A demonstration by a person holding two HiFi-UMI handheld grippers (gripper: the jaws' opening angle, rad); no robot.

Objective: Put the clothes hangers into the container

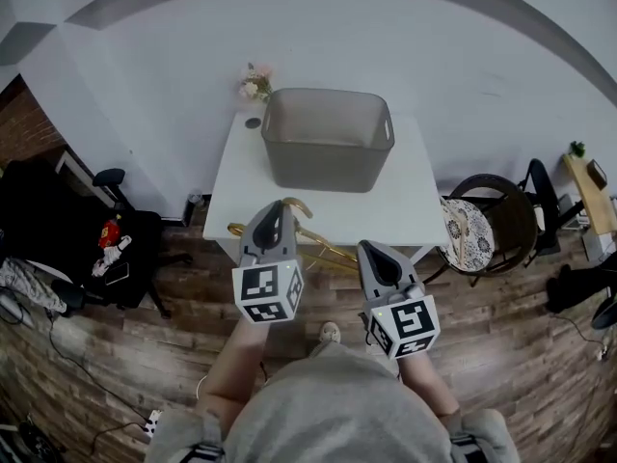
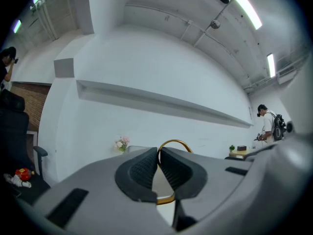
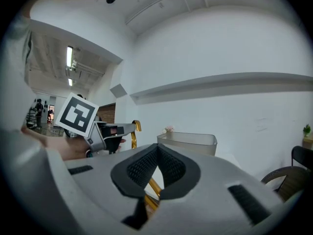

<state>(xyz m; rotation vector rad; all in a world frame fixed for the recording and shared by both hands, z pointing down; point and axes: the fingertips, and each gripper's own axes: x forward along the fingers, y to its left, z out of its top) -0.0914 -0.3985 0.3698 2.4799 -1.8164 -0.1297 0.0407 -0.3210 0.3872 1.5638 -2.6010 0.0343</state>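
Observation:
A gold clothes hanger [image 1: 329, 250] hangs over the front edge of the white table [image 1: 410, 205]. My left gripper [image 1: 281, 207] is shut on its curved hook [image 1: 298, 204]; in the left gripper view the hook [image 2: 179, 143] arches just above the closed jaws [image 2: 159, 151]. My right gripper [image 1: 372, 249] is at the hanger's right end. In the right gripper view, the gold bar [image 3: 152, 186] runs between the closed jaws [image 3: 157, 149]. The grey container [image 1: 328, 167] stands empty at the back of the table, also seen in the right gripper view [image 3: 188, 142].
A small pot of flowers [image 1: 255, 83] and a dark round disc [image 1: 253, 122] sit at the table's back left corner. A round chair [image 1: 482, 225] stands right of the table and a black office chair [image 1: 116, 249] to the left, on the wooden floor.

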